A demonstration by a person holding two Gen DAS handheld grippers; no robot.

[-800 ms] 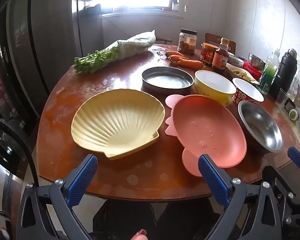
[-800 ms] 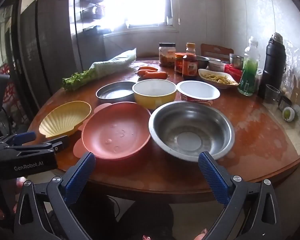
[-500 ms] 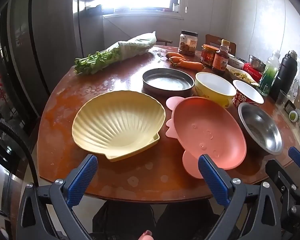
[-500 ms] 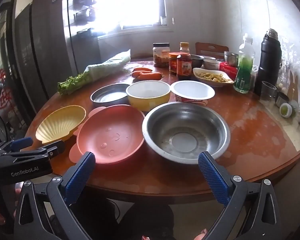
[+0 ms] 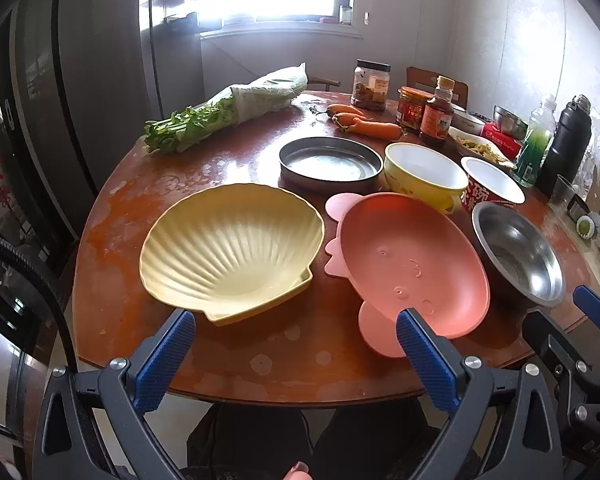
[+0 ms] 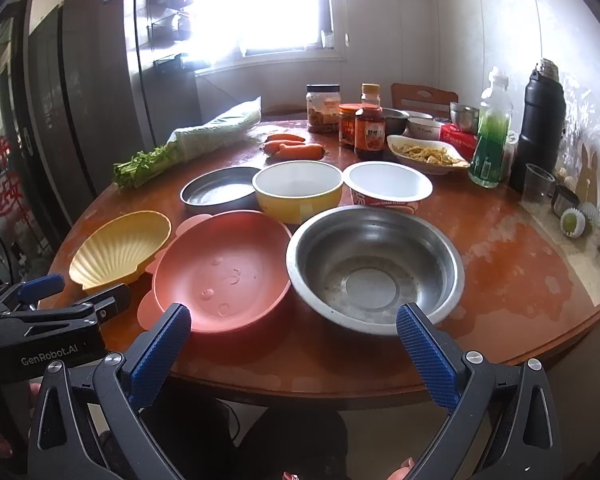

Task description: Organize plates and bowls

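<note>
A yellow shell-shaped dish (image 5: 232, 256) (image 6: 120, 248), a pink animal-shaped dish (image 5: 412, 264) (image 6: 224, 272) and a large steel bowl (image 5: 520, 256) (image 6: 376, 268) sit in a row near the table's front edge. Behind them stand a flat steel pan (image 5: 330, 162) (image 6: 218, 192), a yellow bowl (image 5: 424, 178) (image 6: 298, 192) and a red-and-white bowl (image 5: 492, 184) (image 6: 388, 188). My left gripper (image 5: 296, 356) is open and empty in front of the shell and pink dishes. My right gripper (image 6: 294, 344) is open and empty in front of the pink dish and steel bowl.
The round brown table (image 5: 148, 200) also holds bagged greens (image 5: 228, 116), carrots (image 5: 364, 122), jars and a sauce bottle (image 6: 368, 124), a dish of food (image 6: 428, 154), a green bottle (image 6: 492, 140) and a black flask (image 6: 540, 120). A dark refrigerator (image 5: 28, 120) stands left.
Both grippers have moved slightly forward toward the table; the dishes look a little nearer. Nothing on the table has moved.
</note>
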